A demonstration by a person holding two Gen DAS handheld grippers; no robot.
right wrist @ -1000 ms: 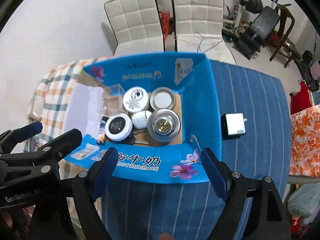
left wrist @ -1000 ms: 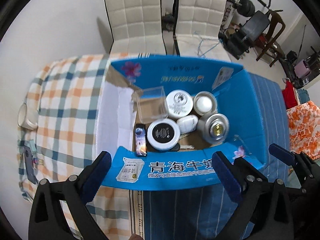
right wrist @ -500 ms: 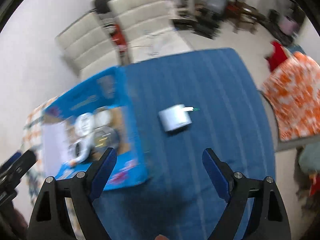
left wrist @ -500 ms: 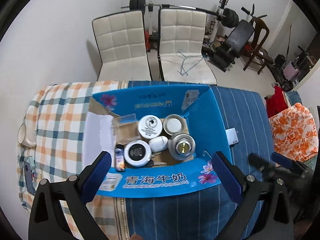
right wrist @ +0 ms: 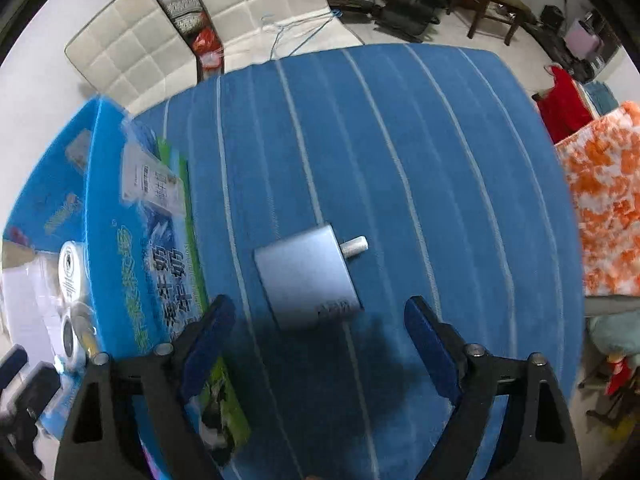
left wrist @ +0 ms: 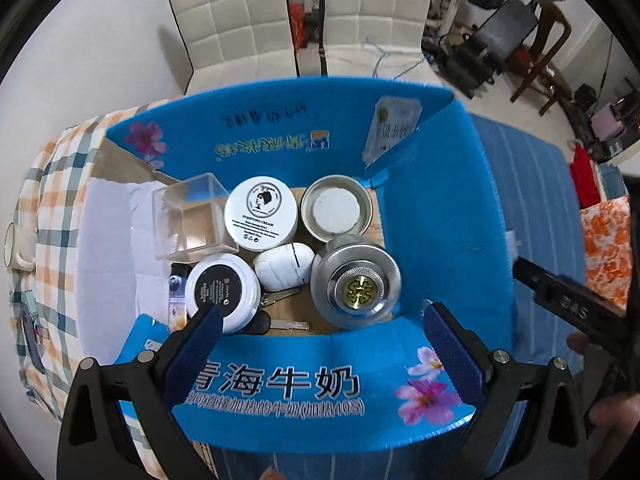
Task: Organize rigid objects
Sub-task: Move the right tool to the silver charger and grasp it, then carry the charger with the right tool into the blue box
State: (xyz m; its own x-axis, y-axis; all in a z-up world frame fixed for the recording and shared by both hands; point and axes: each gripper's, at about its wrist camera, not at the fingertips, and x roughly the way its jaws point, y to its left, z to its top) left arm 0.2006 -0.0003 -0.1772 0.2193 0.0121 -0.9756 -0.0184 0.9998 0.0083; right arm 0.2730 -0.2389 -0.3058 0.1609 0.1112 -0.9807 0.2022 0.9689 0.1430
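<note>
Hovering with fingers spread wide and holding nothing, right gripper [right wrist: 316, 344] above the grey charger block [right wrist: 307, 278], which lies flat on the blue striped tablecloth [right wrist: 420, 152], just beside the blue milk carton box [left wrist: 448, 216] and outside it. Judging by the layout, last loose piece to go in. Left gripper [left wrist: 320, 344] likewise wide and empty, poised over the near flap of the box, above the items already inside: a white cream jar [left wrist: 261, 213], a black-lidded jar [left wrist: 222, 291], a shallow metal tin [left wrist: 337, 208], a knurled metal lid with a brass centre [left wrist: 357, 285], a white oval case [left wrist: 285, 266], a clear plastic cube [left wrist: 191, 216] and a key [left wrist: 288, 324] on the cardboard floor. Risks, as a guess: smooth matte casing and rounded edges of the charger likely to slip between the ribbed blue pads if pinched off-centre; block sitting skewed to the finger line, so a straight close could twist it rather than grip it; protruding white prong stub [right wrist: 354, 246] on the far edge apt to snag the cloth or catch on the box wall during the drop. Soft cloth underneath possibly bunching under a low fingertip. Box walls thin corrugated card, flaps standing loose, easy to knock. Inside, little free floor among hard round lids, so a dropped block could clatter or land tilted.
</note>
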